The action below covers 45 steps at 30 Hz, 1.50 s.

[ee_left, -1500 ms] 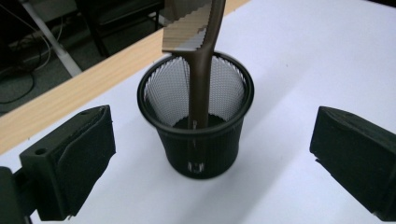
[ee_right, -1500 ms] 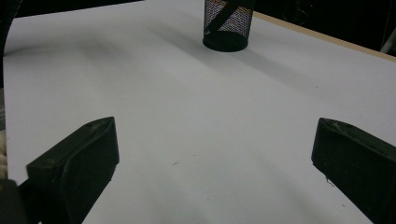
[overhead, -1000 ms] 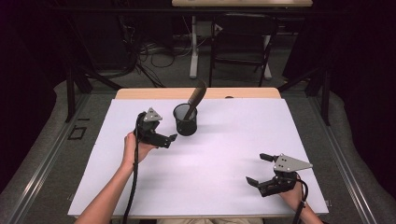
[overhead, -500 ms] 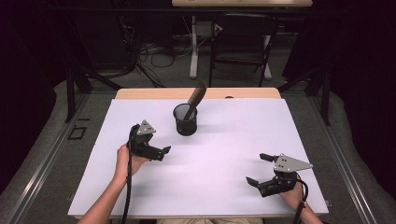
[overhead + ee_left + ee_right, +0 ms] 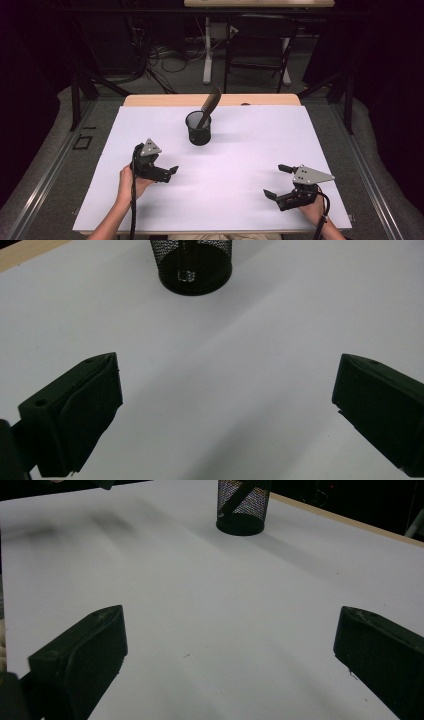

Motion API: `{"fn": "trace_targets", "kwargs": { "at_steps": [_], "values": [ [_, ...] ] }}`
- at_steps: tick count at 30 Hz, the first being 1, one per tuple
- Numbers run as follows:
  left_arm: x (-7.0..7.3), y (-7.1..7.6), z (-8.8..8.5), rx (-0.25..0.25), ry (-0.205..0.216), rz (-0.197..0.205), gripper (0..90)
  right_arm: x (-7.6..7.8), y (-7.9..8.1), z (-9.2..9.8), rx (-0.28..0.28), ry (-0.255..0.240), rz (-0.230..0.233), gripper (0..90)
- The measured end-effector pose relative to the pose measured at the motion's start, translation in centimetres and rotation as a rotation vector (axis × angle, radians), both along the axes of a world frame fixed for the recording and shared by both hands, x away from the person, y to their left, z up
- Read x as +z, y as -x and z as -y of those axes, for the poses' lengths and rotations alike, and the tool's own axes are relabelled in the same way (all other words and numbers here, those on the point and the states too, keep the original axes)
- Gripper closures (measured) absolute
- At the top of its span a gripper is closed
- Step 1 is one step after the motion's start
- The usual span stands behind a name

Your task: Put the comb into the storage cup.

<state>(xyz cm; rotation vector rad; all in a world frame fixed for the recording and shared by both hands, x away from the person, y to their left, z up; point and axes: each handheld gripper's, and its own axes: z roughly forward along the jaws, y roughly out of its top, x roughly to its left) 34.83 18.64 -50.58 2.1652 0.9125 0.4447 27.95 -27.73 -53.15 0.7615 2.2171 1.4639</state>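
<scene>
Mesh cup (image 5: 198, 128): black wire holder, upright toward the far middle of the white table sheet (image 5: 250, 150); seen in the left gripper view dead ahead of the jaws (image 5: 194, 267), with bare sheet between.
Brush-like tool (image 5: 210, 104): dark, with a brownish shaft, standing in the cup and leaning to the right over its rim; its slanted shaft shows through the mesh in the right gripper view (image 5: 239, 495).
Left gripper (image 5: 167, 172): jaws spread wide, nothing between them; a second ago it stood beside the cup, now it has drawn back toward the person and sits low, near the table's near-left.
Right gripper (image 5: 278, 181): jaws apart, empty, resting at the near right, well apart from the cup; unmoved over the last second.
Change: only the left hand has shifted, away from the cup.
Reading: the tool looks deposited and released; the retreat suggests the placing is finished and both hands are heading to rest.
</scene>
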Motion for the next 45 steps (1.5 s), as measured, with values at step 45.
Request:
{"fn": "trace_targets", "kwargs": {
  "at_steps": [45],
  "values": [
    [-2.1, 6.3, -2.0, 0.054, 0.030, 0.074, 0.0, 0.1, 0.1, 0.1, -0.003, -0.002, 0.002, 0.3]
  ]
}}
